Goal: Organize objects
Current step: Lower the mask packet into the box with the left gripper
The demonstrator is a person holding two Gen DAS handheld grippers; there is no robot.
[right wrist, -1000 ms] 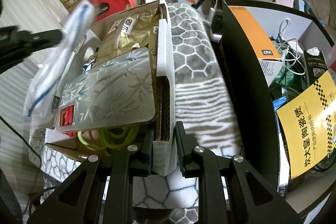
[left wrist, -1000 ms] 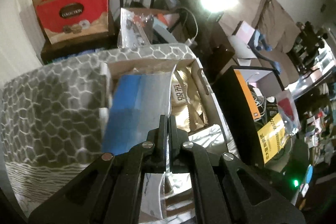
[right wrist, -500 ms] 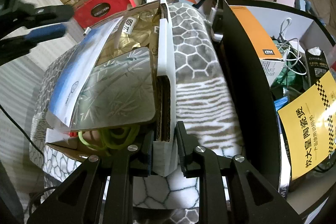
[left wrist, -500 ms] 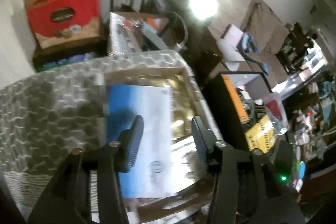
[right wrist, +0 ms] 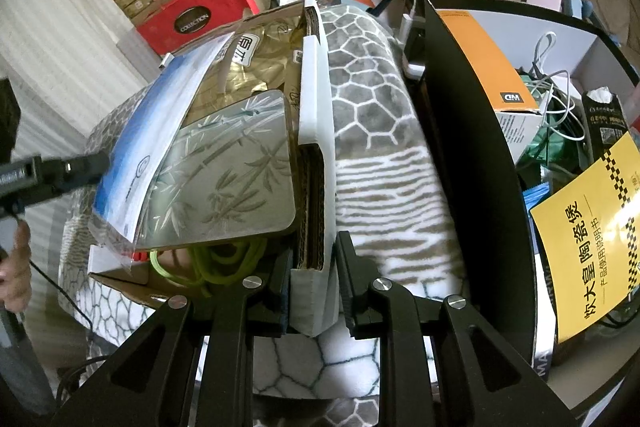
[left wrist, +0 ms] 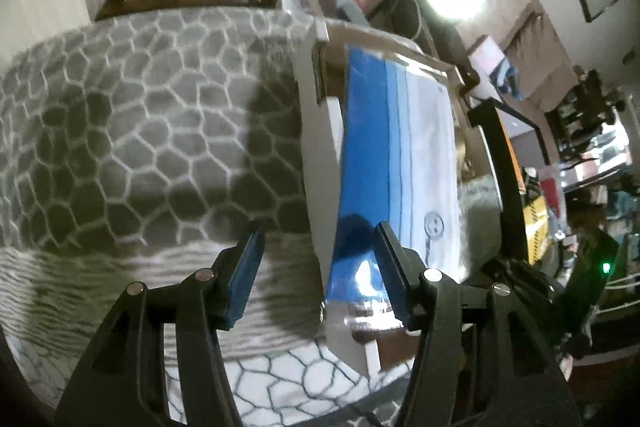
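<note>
Tongs on the right (right wrist: pixel 313 301) are clamping the white foam-lined wall (right wrist: pixel 316 131) of the box (right wrist: pixel 120 281), with one finger inside and one outside the wall; judging by the grip, this is holding the box steady on the blanket (right wrist: pixel 372 115) while items are loaded. Left tongs (left wrist: pixel 318 267) are standing wide apart and gripping nothing, hovering at the near end of the box, just beside the blue-and-white packet (left wrist: pixel 396 163).

The packet is lying flat on top of the box contents. In the right view it is overlapping the left edge of the bamboo-print tin (right wrist: pixel 232 175), which in turn is sitting over gold pouches (right wrist: pixel 256 67) and a green cord (right wrist: pixel 212 263). Stacking flat items in layers is probably the organizing method in use.

Concealed or unclear items:
- The packet is covering most of the box interior in the left view; the tin and pouches are not showing there.
- Motion blur is softening the left view, so the packet's printing is unreadable.
- The box floor and anything beneath the tin are hidden.
- The cord's full length is tucked under the tin.
- Only a sliver of the person's left hand (right wrist: pixel 16 259) is showing at the frame edge.
- What is lying under the blanket cannot be determined.
</note>
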